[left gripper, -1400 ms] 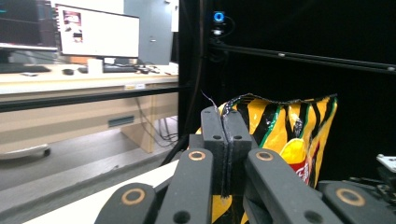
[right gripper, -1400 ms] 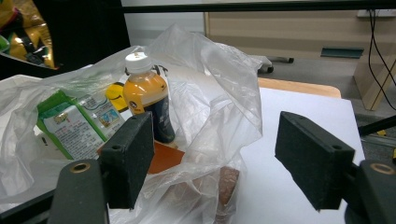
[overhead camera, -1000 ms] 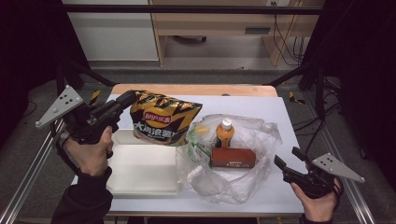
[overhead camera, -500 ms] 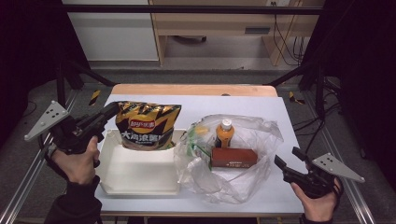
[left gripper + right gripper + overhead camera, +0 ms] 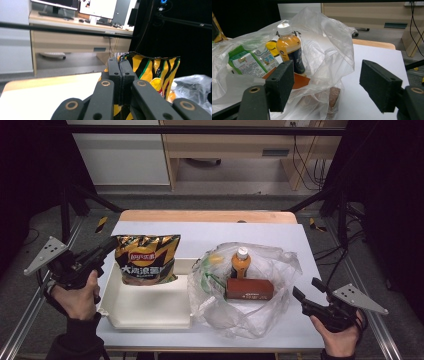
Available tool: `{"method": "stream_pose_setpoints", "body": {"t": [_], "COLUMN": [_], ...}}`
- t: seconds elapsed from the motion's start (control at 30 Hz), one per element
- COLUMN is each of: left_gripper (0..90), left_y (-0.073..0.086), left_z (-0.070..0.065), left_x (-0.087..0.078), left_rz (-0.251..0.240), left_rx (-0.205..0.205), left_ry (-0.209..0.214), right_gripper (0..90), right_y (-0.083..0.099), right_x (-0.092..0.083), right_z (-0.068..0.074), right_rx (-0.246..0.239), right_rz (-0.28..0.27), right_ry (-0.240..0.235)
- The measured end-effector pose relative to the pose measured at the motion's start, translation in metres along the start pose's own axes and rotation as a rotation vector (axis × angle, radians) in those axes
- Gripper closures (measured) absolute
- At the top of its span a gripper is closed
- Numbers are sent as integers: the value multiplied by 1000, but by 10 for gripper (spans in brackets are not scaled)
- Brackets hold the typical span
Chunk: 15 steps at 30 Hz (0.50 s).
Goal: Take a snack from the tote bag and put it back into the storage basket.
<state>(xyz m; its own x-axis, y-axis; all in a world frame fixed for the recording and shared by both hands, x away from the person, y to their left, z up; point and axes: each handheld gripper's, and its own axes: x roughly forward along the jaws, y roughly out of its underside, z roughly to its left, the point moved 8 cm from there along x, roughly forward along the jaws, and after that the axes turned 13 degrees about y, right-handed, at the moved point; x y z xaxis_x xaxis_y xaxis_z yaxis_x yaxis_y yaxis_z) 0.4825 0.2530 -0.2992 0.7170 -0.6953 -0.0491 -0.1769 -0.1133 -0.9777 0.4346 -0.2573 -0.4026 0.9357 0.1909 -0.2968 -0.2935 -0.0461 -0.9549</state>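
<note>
The chip bag hangs upright over the white tray, lower and nearer it than a second ago. The left tongs pinch its top corner, clamped tight. The right tongs gape wide, empty, beside the plastic bag on the bench.

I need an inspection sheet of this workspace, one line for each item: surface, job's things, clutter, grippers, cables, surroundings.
Surface: white table top with a wooden strip at the far edge.
Job's things: chip bag, yellow and black, hangs upright over the white tray; whether it touches the tray, I cannot tell.
Clutter: clear plastic bag holds an orange bottle, a brown box and a green packet.
Grippers: left gripper is shut on the chip bag's top edge; right gripper is open, holding nothing, beside the plastic bag.
Cables: wires hang by the desk behind.
Surroundings: wooden desk, black frame bars, grey floor.
</note>
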Motion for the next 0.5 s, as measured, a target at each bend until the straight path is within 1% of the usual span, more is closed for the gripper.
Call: {"method": "stream_pose_setpoints", "body": {"t": [0.27, 0.33, 0.4, 0.5], "left_gripper": [896, 896, 896, 896], "left_y": [34, 42, 48, 54], "left_z": [33, 40, 48, 60], "left_x": [1, 2, 3, 3], "left_rz": [46, 58, 67, 64], "left_rx": [-69, -80, -92, -114], "left_ry": [-42, -52, -68, -82], "right_gripper": [283, 283, 283, 282], "right_y": [0, 0, 0, 1], "right_x": [0, 0, 0, 1], "right_z": [0, 0, 1, 1], "right_rx": [0, 0, 1, -2], "right_rz": [0, 0, 1, 3], "right_ry": [3, 3, 1, -1]}}
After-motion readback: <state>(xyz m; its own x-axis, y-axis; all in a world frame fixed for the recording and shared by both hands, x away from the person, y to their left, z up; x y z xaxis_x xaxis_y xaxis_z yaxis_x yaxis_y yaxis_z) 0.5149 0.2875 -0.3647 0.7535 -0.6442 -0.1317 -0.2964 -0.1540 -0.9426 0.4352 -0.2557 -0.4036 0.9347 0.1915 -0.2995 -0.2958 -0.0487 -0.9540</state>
